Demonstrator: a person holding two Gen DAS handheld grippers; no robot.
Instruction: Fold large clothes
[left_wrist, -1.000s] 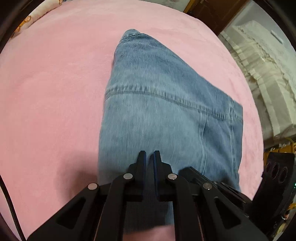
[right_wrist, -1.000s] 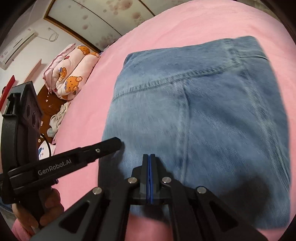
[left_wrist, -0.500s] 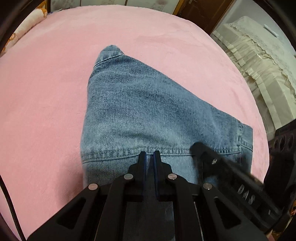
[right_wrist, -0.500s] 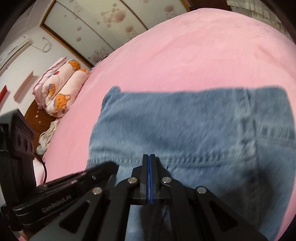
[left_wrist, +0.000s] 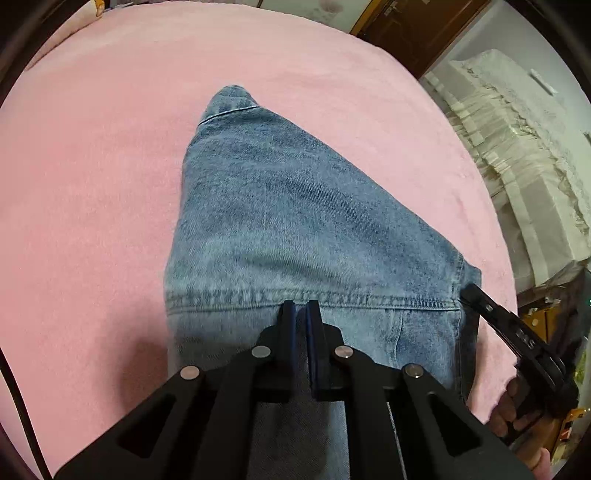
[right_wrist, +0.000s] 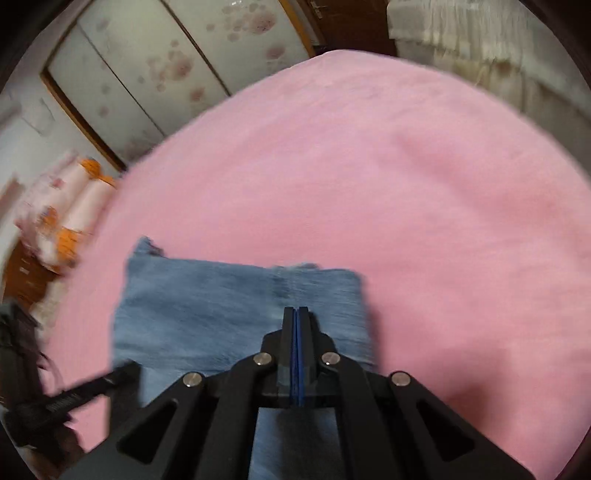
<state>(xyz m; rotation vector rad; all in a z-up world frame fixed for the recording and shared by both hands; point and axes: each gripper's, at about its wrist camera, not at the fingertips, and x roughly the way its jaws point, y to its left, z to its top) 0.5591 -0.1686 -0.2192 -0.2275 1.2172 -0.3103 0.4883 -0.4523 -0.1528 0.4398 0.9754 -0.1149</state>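
Pink bedspread fills most of both views, with sliding closet doors at the upper left of the right wrist frame and pale lace-edged bedding along the right edge of the left wrist frame. Folded jeans lie on the spread in the centre of the left wrist view, narrowing to a point toward the top of the frame; in the blurred right wrist view they sit low and centre as a compact rectangle. The left gripper has its jaws nearly together with denim running between them and under the linkage, so it looks clenched on a layer of the jeans just below a stitched seam. The right gripper has its blue pads pressed flat together; denim shows beneath it, but whether any cloth is pinched I cannot tell. A person's hand on that tool's handle shows at the lower right of the left wrist frame. Judging by the stacked layers, the folding seems well advanced; what looks left is laying this last layer down, letting go and squaring the edges
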